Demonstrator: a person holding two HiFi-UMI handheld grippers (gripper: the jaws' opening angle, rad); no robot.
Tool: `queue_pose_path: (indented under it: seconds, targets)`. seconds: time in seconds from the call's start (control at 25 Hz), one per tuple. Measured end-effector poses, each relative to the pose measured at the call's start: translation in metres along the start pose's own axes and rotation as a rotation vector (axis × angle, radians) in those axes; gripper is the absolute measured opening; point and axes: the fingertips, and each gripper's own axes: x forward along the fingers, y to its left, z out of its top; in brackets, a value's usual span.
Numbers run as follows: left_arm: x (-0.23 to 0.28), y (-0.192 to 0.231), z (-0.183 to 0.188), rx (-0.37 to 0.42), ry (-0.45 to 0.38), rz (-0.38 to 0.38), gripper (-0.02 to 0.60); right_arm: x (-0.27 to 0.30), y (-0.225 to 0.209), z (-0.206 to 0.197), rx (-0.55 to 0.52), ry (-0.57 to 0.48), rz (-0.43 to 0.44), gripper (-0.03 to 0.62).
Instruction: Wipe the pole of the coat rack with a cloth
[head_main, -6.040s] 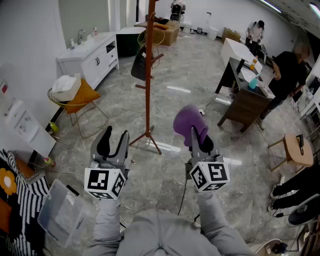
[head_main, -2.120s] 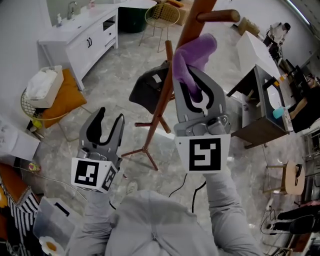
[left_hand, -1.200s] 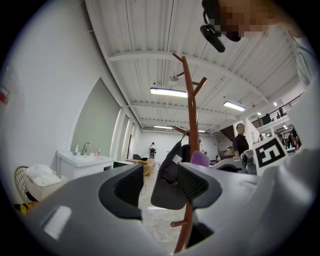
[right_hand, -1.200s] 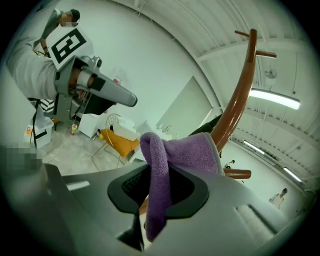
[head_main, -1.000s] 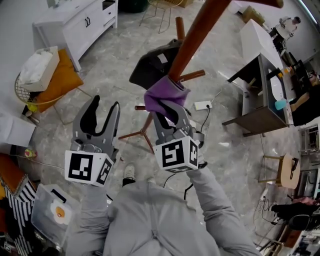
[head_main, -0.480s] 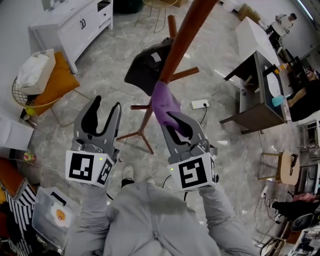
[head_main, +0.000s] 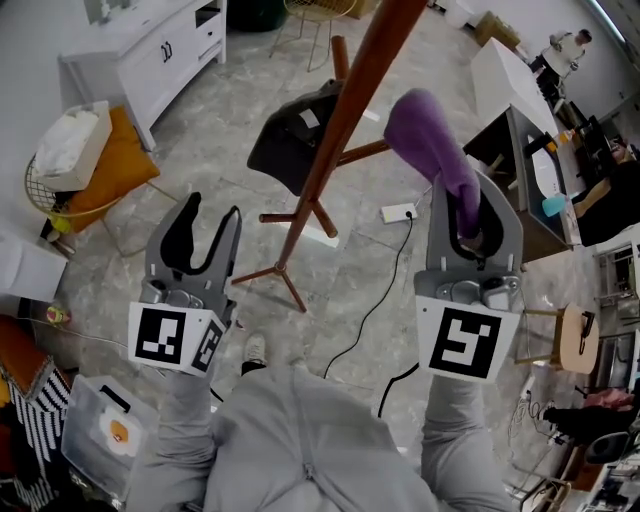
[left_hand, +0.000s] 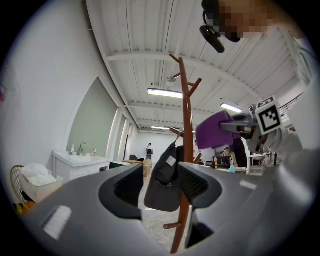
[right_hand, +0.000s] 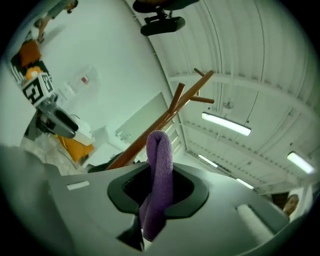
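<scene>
The brown wooden pole (head_main: 352, 95) of the coat rack runs up through the middle of the head view, with a dark cap (head_main: 292, 138) hung on a peg. My right gripper (head_main: 468, 205) is shut on a purple cloth (head_main: 430, 141), held to the right of the pole and clear of it. The cloth (right_hand: 159, 175) stands up between the jaws, with the pole (right_hand: 150, 131) behind it. My left gripper (head_main: 208, 233) is open and holds nothing, low and left of the rack's feet. The pole (left_hand: 186, 150) and cap (left_hand: 165, 177) show beyond its jaws.
A white cabinet (head_main: 150, 45) and a wire chair with an orange cushion (head_main: 95, 165) stand at left. A desk (head_main: 520, 150) is at right, with a power strip (head_main: 400, 212) and cable on the floor. A clear plastic bin (head_main: 95, 440) sits at lower left.
My right gripper has drawn the purple cloth off the pole and swung it out to the right and up. The left gripper has stayed where it was.
</scene>
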Motion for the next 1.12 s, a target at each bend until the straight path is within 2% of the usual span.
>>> queue_pose_path:
  seconds: [0.08, 0.16, 0.24, 0.44, 0.72, 0.84, 1.12]
  targets:
    - [-0.001, 0.003, 0.000, -0.001, 0.001, 0.007, 0.230, 0.015, -0.003, -0.005, -0.097, 0.055, -0.043, 0.057]
    - [-0.001, 0.005, 0.000, -0.001, 0.002, 0.015, 0.230, 0.034, 0.014, -0.017, -0.166, 0.101, -0.020, 0.057]
    - [-0.002, 0.007, -0.001, -0.002, 0.004, 0.023, 0.230, 0.052, 0.044, -0.028, -0.220, 0.099, 0.059, 0.057]
    - [-0.005, 0.015, -0.005, -0.005, 0.012, 0.043, 0.230, 0.060, 0.110, -0.062, -0.396, 0.207, 0.274, 0.057]
    - [-0.002, 0.013, -0.014, -0.020, 0.022, 0.039, 0.230, 0.058, 0.139, -0.084, -0.587, 0.276, 0.407, 0.057]
    - [0.002, 0.010, -0.014, -0.026, 0.020, 0.027, 0.230, 0.055, 0.144, -0.084, -0.606, 0.279, 0.443, 0.057]
    - [0.005, 0.002, -0.016, -0.027, 0.022, 0.011, 0.230, 0.038, 0.154, -0.087, -0.570, 0.277, 0.518, 0.057]
